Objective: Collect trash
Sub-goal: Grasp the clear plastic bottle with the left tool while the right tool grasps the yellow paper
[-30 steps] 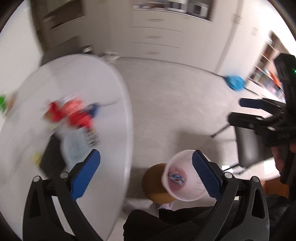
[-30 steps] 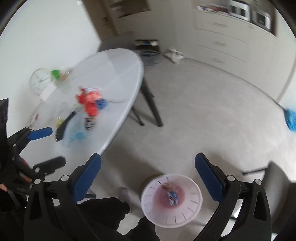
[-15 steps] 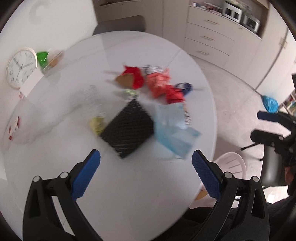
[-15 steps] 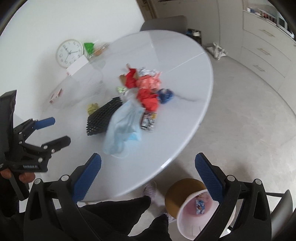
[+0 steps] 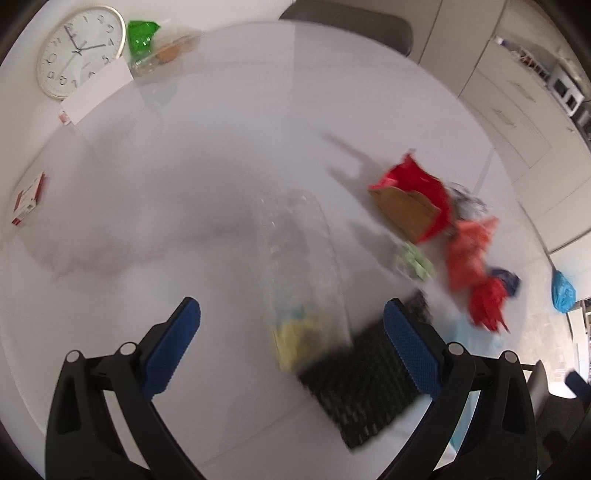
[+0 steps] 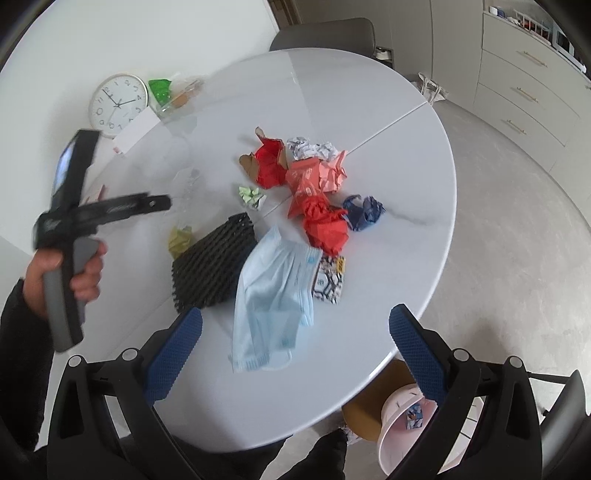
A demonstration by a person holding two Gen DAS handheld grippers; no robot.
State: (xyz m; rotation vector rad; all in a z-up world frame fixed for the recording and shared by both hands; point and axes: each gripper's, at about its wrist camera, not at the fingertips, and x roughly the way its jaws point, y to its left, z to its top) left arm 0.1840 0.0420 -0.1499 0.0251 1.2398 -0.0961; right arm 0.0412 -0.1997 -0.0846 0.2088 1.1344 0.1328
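I'm looking over a round white table (image 6: pixel 406 155), glossy, with a thin seam running across its top. Behind it a grey chair (image 6: pixel 325 33) is pushed in at the far edge. A white wall (image 6: pixel 147 40) rises to the left, and a round wall clock (image 6: pixel 119 105) leans against it on the table. To my right, pale grey floor (image 6: pixel 517 229) stretches to a row of cream drawers (image 6: pixel 524 85) with slim handles. Soft, even daylight everywhere.
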